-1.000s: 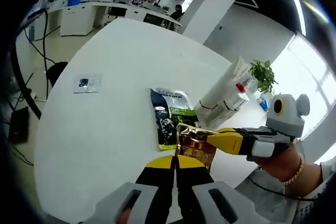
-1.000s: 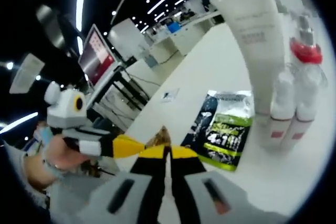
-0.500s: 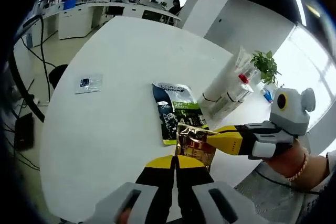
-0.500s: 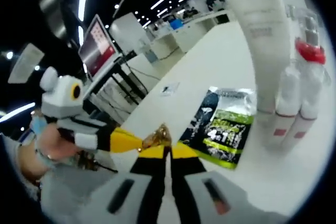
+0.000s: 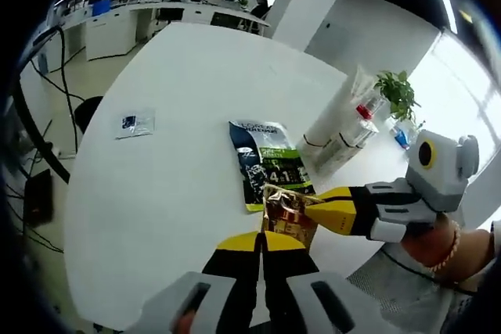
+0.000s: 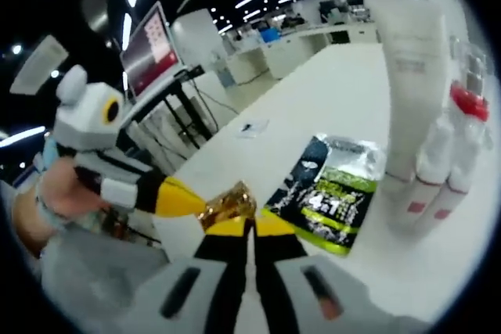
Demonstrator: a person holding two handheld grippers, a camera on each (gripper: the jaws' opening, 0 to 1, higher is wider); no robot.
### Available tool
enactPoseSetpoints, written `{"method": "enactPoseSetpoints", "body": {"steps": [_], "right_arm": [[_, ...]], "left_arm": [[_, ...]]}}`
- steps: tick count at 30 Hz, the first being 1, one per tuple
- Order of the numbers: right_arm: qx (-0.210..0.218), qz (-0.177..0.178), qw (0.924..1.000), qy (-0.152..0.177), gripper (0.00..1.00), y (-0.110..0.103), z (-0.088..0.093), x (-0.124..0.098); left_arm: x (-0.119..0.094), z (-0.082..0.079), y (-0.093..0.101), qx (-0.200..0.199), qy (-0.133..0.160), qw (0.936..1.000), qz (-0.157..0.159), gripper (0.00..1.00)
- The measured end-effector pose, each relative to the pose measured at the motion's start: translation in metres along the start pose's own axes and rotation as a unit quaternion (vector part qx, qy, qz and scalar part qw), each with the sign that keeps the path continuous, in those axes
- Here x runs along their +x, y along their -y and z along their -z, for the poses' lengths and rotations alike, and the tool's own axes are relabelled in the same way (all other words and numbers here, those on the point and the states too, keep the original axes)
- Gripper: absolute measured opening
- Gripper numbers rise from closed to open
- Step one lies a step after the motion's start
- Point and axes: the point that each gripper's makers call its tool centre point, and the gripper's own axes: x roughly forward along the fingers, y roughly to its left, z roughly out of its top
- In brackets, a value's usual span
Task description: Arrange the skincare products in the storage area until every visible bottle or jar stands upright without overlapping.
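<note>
Here, a small gold sachet (image 5: 288,217) is being held between both tools above the near edge of the round white table (image 5: 180,99). The left gripper (image 5: 261,242) is pinching the sachet's lower end with its jaws pressed together, and the right gripper (image 5: 313,206), reaching in from the right in the left gripper view, is closing on the sachet's side. In the right gripper view the same crumpled foil (image 6: 227,204) is sitting just above the right gripper (image 6: 249,228), whose yellow-and-black jaws are meeting on it, while the left gripper (image 6: 205,209) is coming in from the left. Two grips on one thin packet suggest it is too limp to be carried or stood up by one corner, so the person seems to be steadying it from two sides.

Just beyond the sachet, a dark pouch with a green band (image 5: 268,164) is lying flat on the table, also seen in the right gripper view (image 6: 329,197). Beyond it, towards the table's far right edge, a tall white tube (image 6: 413,68) is standing cap-down, touching or nearly touching two slim white bottles (image 6: 438,174) and a clear bottle with a red collar (image 6: 468,103); grouped upright like this, they look already arranged. A small packet (image 5: 135,123) is lying well apart near the left edge. A potted plant (image 5: 395,99) is standing behind the bottles.
</note>
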Motion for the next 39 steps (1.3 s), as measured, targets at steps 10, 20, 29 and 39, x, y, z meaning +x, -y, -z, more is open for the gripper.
{"method": "enactPoseSetpoints", "body": {"steps": [10, 20, 29, 39], "right_arm": [[-0.034, -0.004, 0.9993, 0.011, 0.01, -0.008, -0.022, 0.007], [-0.061, -0.012, 0.9975, 0.034, 0.01, -0.015, -0.048, 0.015], [-0.08, -0.035, 0.9948, 0.053, 0.01, -0.027, -0.071, 0.028], [-0.126, -0.012, 0.9919, -0.006, 0.01, -0.015, -0.033, 0.059]], "left_arm": [[-0.01, -0.013, -0.007, -0.02, 0.043, 0.9988, -0.009, 0.01], [-0.028, -0.031, -0.012, -0.049, 0.075, 0.9958, 0.017, 0.01], [-0.024, -0.03, -0.024, -0.025, 0.058, 0.9978, 0.022, 0.01], [0.004, -0.01, -0.051, -0.016, 0.011, 0.9998, 0.001, 0.01]]}}
